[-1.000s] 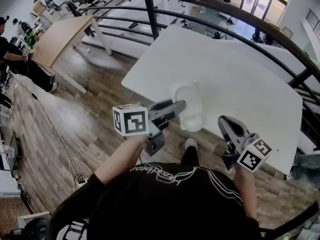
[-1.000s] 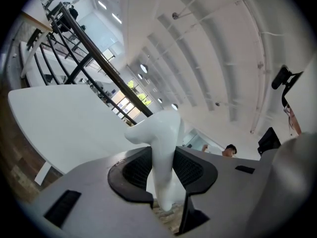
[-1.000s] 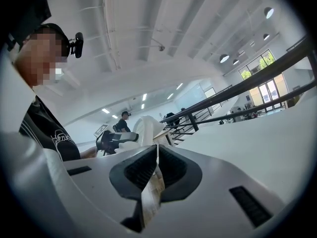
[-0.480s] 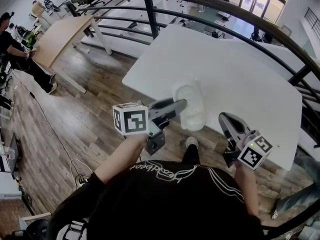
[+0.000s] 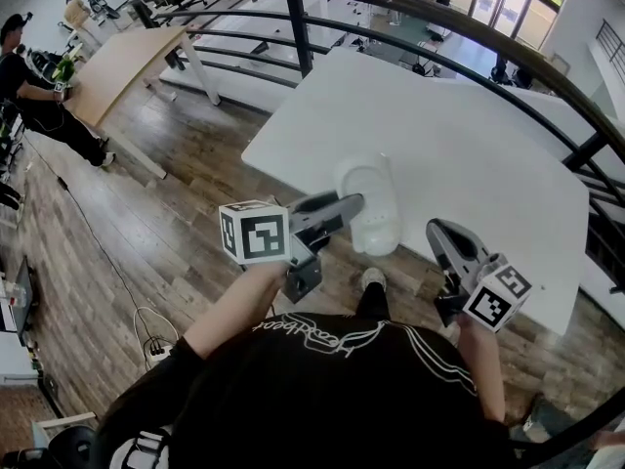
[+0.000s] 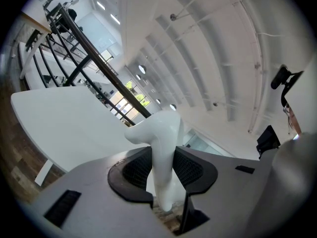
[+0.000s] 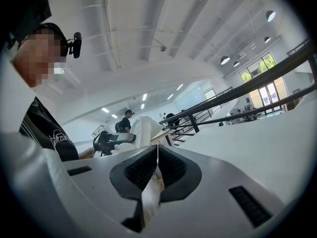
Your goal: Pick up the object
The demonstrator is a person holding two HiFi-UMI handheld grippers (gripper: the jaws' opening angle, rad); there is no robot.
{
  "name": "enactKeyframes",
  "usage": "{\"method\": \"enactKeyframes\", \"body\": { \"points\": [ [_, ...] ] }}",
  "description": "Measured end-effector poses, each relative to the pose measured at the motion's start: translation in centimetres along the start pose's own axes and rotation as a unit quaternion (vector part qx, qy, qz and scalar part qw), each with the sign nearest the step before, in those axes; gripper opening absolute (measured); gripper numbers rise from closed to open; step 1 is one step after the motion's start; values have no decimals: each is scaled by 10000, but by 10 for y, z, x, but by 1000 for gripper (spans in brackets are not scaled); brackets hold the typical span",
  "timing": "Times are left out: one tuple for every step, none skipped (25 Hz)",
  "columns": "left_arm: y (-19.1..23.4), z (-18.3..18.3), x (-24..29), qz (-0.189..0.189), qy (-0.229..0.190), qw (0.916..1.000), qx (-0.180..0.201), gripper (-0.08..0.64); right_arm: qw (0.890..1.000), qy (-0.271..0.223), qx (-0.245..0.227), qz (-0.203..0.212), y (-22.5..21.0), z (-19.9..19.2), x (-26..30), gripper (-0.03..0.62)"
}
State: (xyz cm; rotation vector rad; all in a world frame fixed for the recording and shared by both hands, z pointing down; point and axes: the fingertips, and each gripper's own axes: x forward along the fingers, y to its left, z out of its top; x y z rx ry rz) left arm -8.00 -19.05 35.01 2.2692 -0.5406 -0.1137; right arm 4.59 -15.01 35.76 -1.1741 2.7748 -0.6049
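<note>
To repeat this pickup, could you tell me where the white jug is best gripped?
Its slim handle, approached from the person's left, as the left gripper holds it: it fits between the jaws, while the jug itself looks too wide.

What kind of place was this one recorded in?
Probably a large open-plan office or lab hall: white table, dark metal railing, plank floor, and a person by a wooden desk farther off.

I see bright, even daylight from windows [image 5: 508,3] plus ceiling lamps [image 7: 225,60]; white object [image 5: 371,203] washes into the glaring white counter [image 5: 469,135]. Strong fisheye bending, black vignette on both gripper views. No motion blur.
</note>
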Motion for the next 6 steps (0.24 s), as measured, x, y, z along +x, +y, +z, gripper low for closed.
{"method": "enactKeyframes", "body": {
  "points": [
    [0, 0, 0, 0, 3, 10000, -7, 133, 10000, -1, 0, 0, 0, 0, 0, 17],
    [1, -1, 0, -1, 7, 10000, -16, 133, 10000, 0, 1, -2, 1, 0, 0, 17],
    [1, -1, 0, -2, 8, 10000, -24, 133, 10000, 2, 3, -4, 1, 0, 0, 17],
    [1, -1, 0, -5, 7, 10000, -28, 133, 10000, 4, 5, -7, 1, -1, 0, 17],
    [1, 0, 0, -8, 5, 10000, -30, 133, 10000, 7, 7, -10, 1, -1, 0, 17],
    [1, 0, 0, -12, 2, 10000, -31, 133, 10000, 8, 8, -13, 1, -1, 0, 17]
  ]
}}
